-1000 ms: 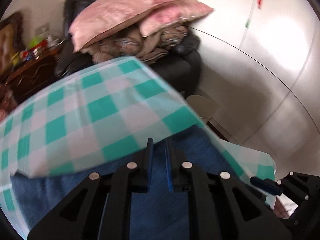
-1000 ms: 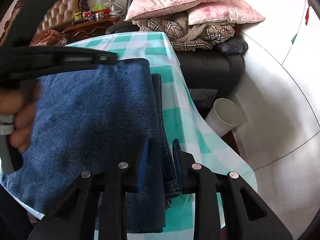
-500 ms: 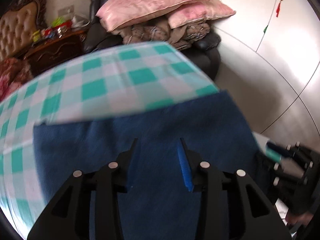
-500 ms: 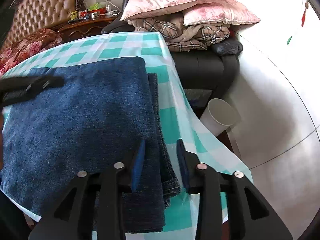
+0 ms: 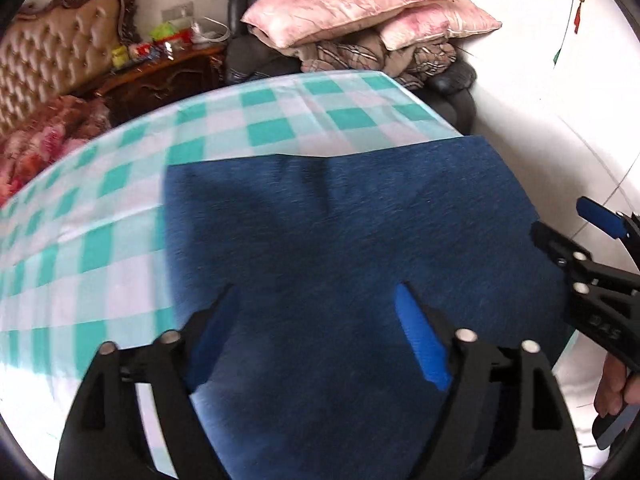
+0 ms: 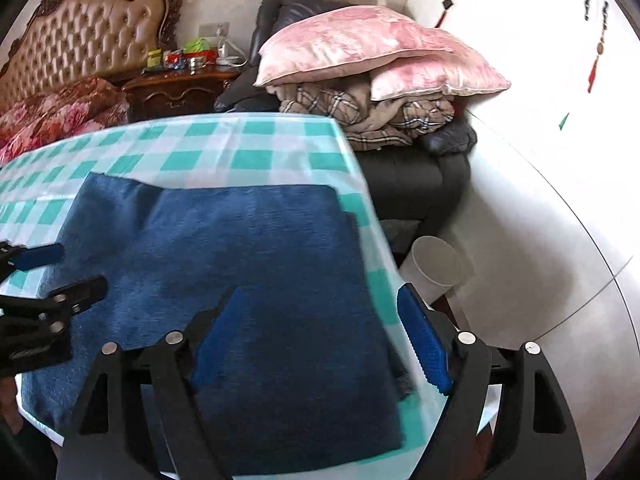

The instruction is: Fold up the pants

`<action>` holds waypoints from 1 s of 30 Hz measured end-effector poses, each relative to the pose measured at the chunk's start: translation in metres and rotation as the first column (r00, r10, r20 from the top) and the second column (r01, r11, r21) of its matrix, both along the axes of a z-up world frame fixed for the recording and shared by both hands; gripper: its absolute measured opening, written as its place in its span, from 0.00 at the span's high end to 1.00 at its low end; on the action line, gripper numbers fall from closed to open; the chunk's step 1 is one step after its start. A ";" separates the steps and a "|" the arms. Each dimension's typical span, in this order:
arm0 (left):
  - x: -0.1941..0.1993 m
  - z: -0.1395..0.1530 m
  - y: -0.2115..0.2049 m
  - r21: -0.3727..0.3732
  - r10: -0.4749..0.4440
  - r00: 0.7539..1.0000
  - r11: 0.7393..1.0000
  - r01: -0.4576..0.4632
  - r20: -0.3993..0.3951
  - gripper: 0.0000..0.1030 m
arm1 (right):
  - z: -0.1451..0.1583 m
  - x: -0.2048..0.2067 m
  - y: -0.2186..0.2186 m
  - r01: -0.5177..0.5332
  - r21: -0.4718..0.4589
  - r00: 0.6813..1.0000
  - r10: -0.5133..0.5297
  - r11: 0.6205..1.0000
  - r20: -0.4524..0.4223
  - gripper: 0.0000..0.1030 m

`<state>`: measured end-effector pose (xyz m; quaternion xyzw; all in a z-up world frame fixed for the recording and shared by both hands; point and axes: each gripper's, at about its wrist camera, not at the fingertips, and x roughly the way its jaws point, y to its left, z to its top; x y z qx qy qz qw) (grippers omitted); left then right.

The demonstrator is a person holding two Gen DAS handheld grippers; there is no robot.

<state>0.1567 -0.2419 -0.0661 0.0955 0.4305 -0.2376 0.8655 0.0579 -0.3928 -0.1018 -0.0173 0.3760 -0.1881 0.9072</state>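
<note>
The blue denim pants (image 5: 352,240) lie folded flat in a rectangle on the table with the green-and-white checked cloth (image 5: 100,208). They also show in the right wrist view (image 6: 248,264), near the table's right edge. My left gripper (image 5: 320,332) is open and empty above the near part of the pants. My right gripper (image 6: 324,332) is open and empty above the pants' near right corner. The right gripper also shows at the right edge of the left wrist view (image 5: 576,240), and the left gripper at the left edge of the right wrist view (image 6: 52,272).
A dark armchair (image 6: 420,168) piled with pink pillows (image 6: 360,52) and plaid blankets stands beyond the table. A white bin (image 6: 436,268) sits on the floor by the table's right edge. A wooden nightstand (image 6: 180,88) and tufted headboard (image 6: 88,36) are at the back left.
Both grippers went from shut on the denim to wide open and pulled back. The pants now lie flat on the table.
</note>
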 end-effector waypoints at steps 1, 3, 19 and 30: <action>-0.002 0.002 0.003 0.007 0.007 1.000 1.000 -0.007 0.009 0.12 | -0.003 0.001 0.002 0.001 -0.001 1.000 -0.001 1.000 -0.005 0.26; -0.007 0.005 0.011 0.020 0.026 0.999 0.999 -0.027 0.022 0.05 | -0.014 0.007 0.002 0.016 -0.006 0.999 -0.016 1.000 -0.037 0.26; -0.043 0.034 0.030 -0.041 0.027 0.998 0.999 -0.024 0.064 0.02 | -0.025 -0.016 0.002 0.127 0.051 0.988 -0.122 0.991 -0.098 0.24; -0.079 0.053 0.032 -0.101 -0.022 0.998 0.995 0.027 0.050 0.02 | 0.016 -0.073 0.023 0.189 0.082 0.982 -0.187 0.979 -0.032 0.21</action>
